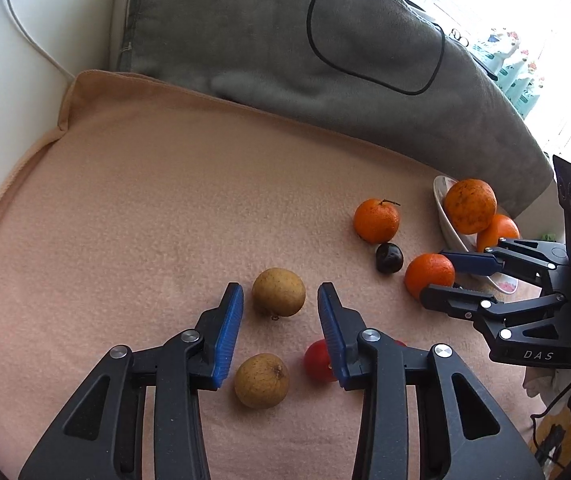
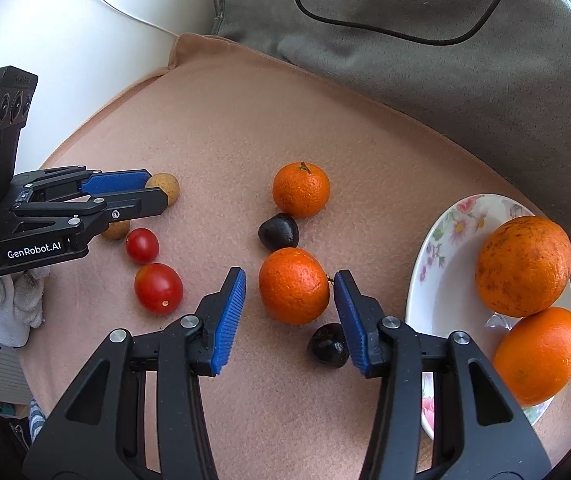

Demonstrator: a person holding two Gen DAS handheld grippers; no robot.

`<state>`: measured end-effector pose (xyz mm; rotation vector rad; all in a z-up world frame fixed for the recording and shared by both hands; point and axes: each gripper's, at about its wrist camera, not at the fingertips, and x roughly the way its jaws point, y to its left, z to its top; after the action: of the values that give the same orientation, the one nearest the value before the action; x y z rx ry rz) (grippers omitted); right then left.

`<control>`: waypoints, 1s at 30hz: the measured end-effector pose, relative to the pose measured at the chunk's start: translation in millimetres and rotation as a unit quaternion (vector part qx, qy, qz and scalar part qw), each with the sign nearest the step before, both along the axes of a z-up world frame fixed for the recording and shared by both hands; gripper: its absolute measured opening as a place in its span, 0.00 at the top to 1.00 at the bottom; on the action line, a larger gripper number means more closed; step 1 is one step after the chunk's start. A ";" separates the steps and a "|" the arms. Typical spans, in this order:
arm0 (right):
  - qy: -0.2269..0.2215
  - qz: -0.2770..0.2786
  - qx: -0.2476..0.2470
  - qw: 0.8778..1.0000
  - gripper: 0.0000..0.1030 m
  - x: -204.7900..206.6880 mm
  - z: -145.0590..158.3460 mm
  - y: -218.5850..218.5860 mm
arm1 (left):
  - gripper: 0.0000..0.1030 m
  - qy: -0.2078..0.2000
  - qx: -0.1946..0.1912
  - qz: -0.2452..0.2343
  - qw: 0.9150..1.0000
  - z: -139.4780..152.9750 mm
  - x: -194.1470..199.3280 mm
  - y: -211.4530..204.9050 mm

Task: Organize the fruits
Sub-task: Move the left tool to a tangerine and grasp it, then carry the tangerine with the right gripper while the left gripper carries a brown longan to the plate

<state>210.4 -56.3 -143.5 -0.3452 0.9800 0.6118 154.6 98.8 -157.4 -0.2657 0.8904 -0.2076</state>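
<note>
My left gripper [image 1: 280,294] is open, its fingers either side of a tan round fruit [image 1: 278,292] on the peach blanket. A second tan fruit [image 1: 261,380] and a red tomato [image 1: 317,360] lie nearer. My right gripper [image 2: 289,280] is open around a mandarin [image 2: 293,286], not closed on it. Another mandarin [image 2: 300,189], two dark plums [image 2: 278,232] [image 2: 327,346] and two tomatoes [image 2: 142,245] [image 2: 158,288] lie on the blanket. A floral plate [image 2: 441,276] on the right holds two oranges [image 2: 523,266] [image 2: 539,354].
A grey cushion [image 1: 285,40] with a black cable [image 1: 317,40] rises behind the blanket [image 1: 145,200]. A white wall or armrest [image 1: 5,80] is at the left. The blanket edge drops off at the right past the plate.
</note>
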 end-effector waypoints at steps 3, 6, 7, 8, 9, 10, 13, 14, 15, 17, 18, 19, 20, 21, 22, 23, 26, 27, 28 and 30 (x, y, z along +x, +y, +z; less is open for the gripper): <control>0.000 -0.005 -0.003 1.000 0.60 1.5 -2.2 0.7 | 0.67 0.003 0.004 -0.001 1.000 -1.4 1.2 -1.1; 0.002 -0.012 -0.003 1.000 0.63 4.1 -3.8 -1.3 | 0.70 0.005 0.006 0.000 1.000 -2.6 2.0 -1.5; 0.004 -0.012 -0.002 1.000 0.63 4.8 -4.3 -2.1 | 0.72 0.005 0.007 0.001 1.000 -3.1 2.3 -1.7; 0.004 -0.013 0.000 1.000 0.63 5.0 -4.3 -3.3 | 0.72 0.006 0.006 0.001 1.000 -3.8 2.9 -1.6; 0.004 -0.013 0.000 1.000 0.63 5.1 -4.3 -3.5 | 0.74 0.005 0.005 0.000 1.000 -4.0 3.0 -1.5; 0.004 -0.013 0.000 1.000 0.63 4.6 -4.5 -3.2 | 0.74 0.005 0.005 0.000 1.000 -3.7 4.6 -2.6; 0.000 -0.015 0.001 1.000 0.64 2.5 -4.0 -3.9 | 0.74 0.002 0.006 0.002 1.000 -3.2 3.8 -2.5; 0.000 -0.017 0.003 1.000 0.64 2.3 -3.4 -4.5 | 0.74 0.002 0.006 0.003 1.000 -2.6 3.4 -2.3; 0.000 -0.019 0.006 1.000 0.64 1.6 -2.5 -5.8 | 0.74 0.001 0.006 0.003 1.000 -1.7 2.8 -2.1; 0.002 -0.020 0.014 1.000 0.64 0.2 -0.2 -8.5 | 0.74 -0.003 0.005 0.005 1.000 1.1 0.7 -1.1; 0.001 -0.022 0.018 1.000 0.64 -1.2 1.5 -10.4 | 0.74 -0.006 0.004 0.005 1.000 2.8 -0.5 -0.4; 0.001 -0.023 0.023 0.999 0.64 -2.7 3.8 -12.7 | 0.74 -0.008 0.003 0.006 1.000 4.6 -1.4 0.0; 0.000 -0.023 0.027 0.999 0.64 -3.9 6.0 -14.4 | 0.74 -0.010 0.002 0.006 1.000 6.4 -2.2 0.0; -0.001 -0.024 0.032 0.999 0.64 -5.9 8.7 -16.2 | 0.74 -0.012 0.001 0.006 1.000 8.3 -3.2 -0.3; -0.002 -0.025 0.036 0.999 0.64 -7.8 11.4 -18.2 | 0.74 -0.014 0.000 0.006 1.000 10.3 -4.1 -1.6; -0.004 -0.026 0.040 0.999 0.64 -10.4 14.2 -20.2 | 0.74 -0.016 -0.001 0.005 1.000 12.4 -5.3 -2.8; -0.009 -0.029 0.052 0.998 0.64 -16.5 22.4 -27.8 | 0.74 -0.024 -0.005 0.001 1.000 20.1 -8.6 -8.5; -0.011 -0.031 0.057 0.998 0.64 -18.2 25.5 -31.2 | 0.74 -0.027 -0.006 -0.002 1.000 22.8 -9.8 -11.0; -0.013 -0.033 0.062 0.997 0.64 -20.2 28.6 -35.3 | 0.74 -0.030 -0.008 -0.005 1.000 25.7 -10.5 -13.9; -0.016 -0.038 0.072 0.997 0.64 -23.6 34.8 -44.6 | 0.74 -0.036 -0.011 -0.012 0.999 31.6 -11.6 -20.3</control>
<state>186.8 -101.0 -108.7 -0.1889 0.9082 0.6024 143.0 78.5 -125.9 -0.2667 0.8208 -0.2482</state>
